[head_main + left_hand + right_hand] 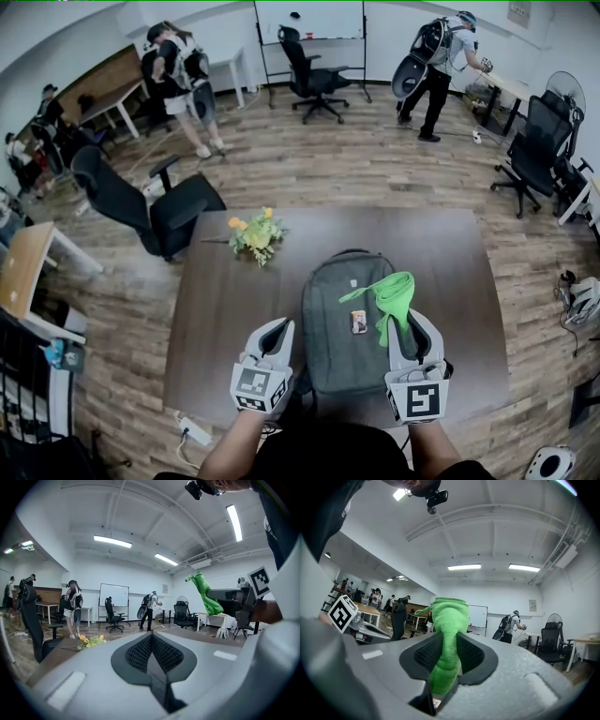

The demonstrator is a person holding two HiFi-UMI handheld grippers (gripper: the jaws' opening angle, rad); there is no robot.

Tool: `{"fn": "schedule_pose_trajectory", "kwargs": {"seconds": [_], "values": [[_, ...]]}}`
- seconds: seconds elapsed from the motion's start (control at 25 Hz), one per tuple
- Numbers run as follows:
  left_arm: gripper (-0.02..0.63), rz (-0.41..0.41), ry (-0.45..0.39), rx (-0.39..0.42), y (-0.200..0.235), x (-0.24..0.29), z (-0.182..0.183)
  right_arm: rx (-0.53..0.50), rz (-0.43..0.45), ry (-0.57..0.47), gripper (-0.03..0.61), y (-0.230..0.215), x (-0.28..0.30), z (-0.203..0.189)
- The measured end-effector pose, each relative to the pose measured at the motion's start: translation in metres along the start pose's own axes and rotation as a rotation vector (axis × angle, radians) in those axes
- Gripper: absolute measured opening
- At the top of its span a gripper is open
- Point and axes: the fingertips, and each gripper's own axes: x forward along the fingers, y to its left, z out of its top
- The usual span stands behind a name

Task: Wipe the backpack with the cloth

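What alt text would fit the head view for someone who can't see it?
Seen from above, the right claw holds a green cloth over a grey backpack lying flat on a dark table, while the left claw, shut and empty, hovers beside it. Yellow flowers lie on the table; office chairs and people are beyond.
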Motion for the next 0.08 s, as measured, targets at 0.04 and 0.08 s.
{"fn": "schedule_pose_trajectory", "kwargs": {"seconds": [0.04,0.08], "values": [[0.018,-0.002,0.002,0.001,-0.0009,0.0000,-0.0009,0.003,0.002,0.001,0.092,0.0005,0.0002,-0.0013],[0.018,-0.004,0.004,0.002,-0.0020,0.0001,-0.0018,0.005,0.005,0.001,0.092,0.0011,0.0005,-0.0024]]}}
